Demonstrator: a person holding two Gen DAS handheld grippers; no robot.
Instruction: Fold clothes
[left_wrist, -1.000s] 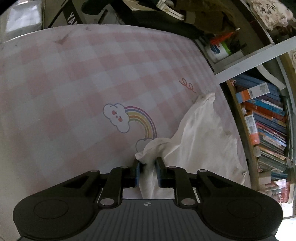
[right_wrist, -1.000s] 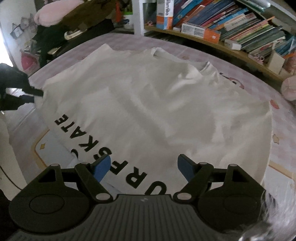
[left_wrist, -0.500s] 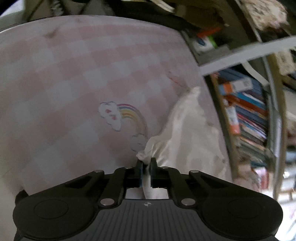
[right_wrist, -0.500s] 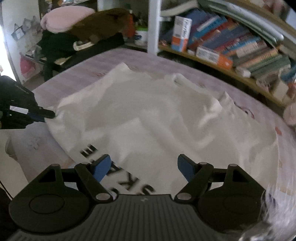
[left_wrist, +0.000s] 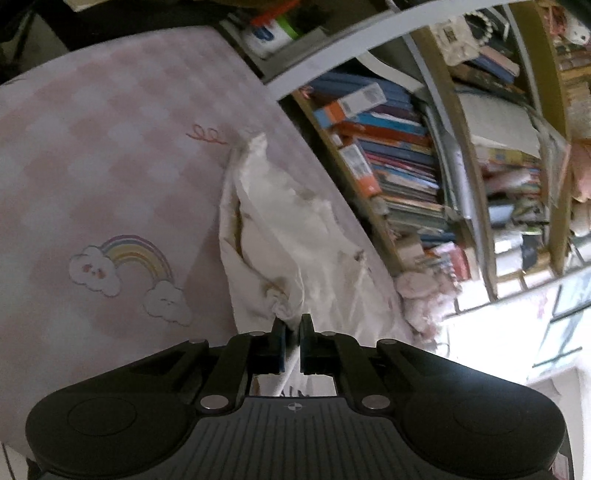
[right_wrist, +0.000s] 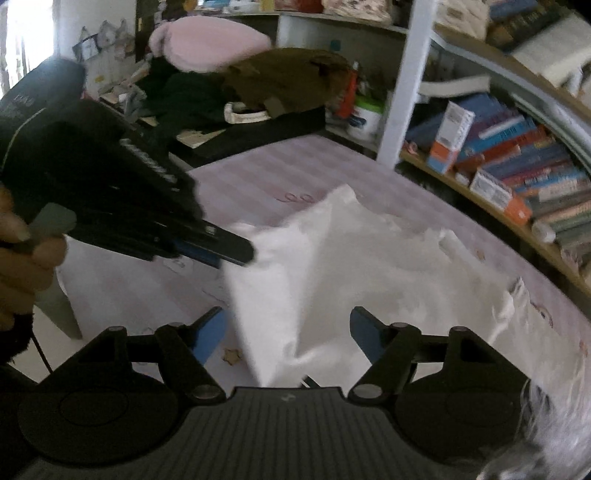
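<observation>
A white T-shirt (right_wrist: 369, 266) is lifted by one edge from a pink checked bedsheet (left_wrist: 92, 166).

The bunched hem of the garment is pinched between the closed jaws of the left gripper (left_wrist: 292, 325), seen in the right wrist view as a dark tool held by a hand (right_wrist: 18, 258), and the cloth is drawn up into a peak above the bed. The right gripper (right_wrist: 288, 328) is held with its blue pads well apart; its jaws have just been closing a little, and a fold of the shirt hangs between them without being pressed. The rest of the shirt is spread across the sheet, near a crowded bookshelf (right_wrist: 517, 166). A rainbow print (left_wrist: 129, 266) is visible beside the lifted edge.
</observation>
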